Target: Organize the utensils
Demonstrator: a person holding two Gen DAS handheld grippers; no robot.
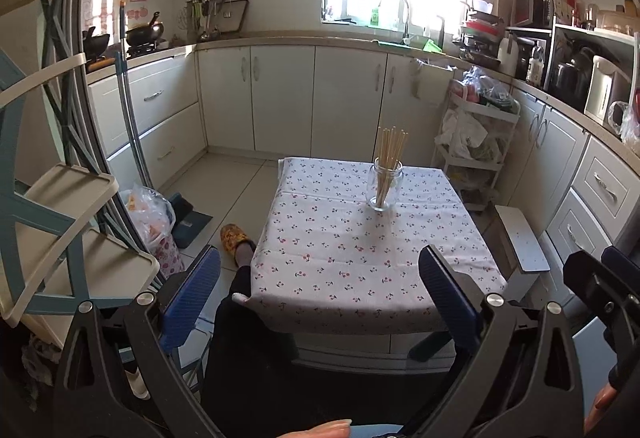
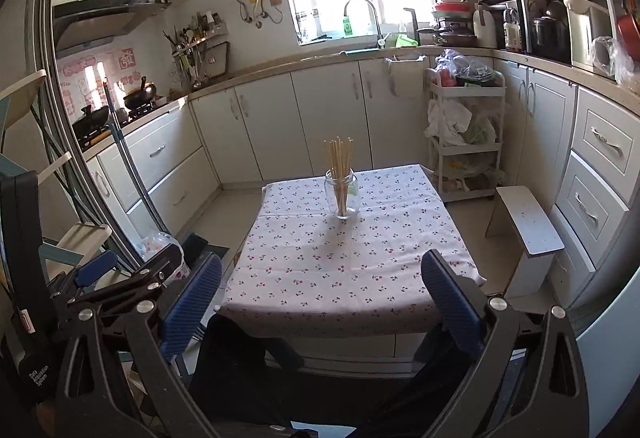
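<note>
Near the far edge of the small counter, which is covered in a cherry-print cloth, stands a clear glass jar with a bundle of wooden chopsticks standing upright in it, tips fanning out a bit above the rim. Rest of the cloth is bare, nothing else on it as far as I can see.

Both tools are held back at the near end, low, well apart from the jar. Left tool has its blue ribbed fingers spread wide, nothing between them. Right tool is the same deal, blue pads wide apart and pinching nothing. Each one pokes into the other's view at the side: the right one at the right edge of the left wrist view, the left one at the lower left of the right wrist view.

You can see a dark trouser leg under the near edge of the counter and an orange patterned slipper on the tile floor to the left. A white stool sits just right of the counter, with a white trolley rack stuffed with bags behind it. A fingertip peeks in at the bottom of the left wrist view.
</note>
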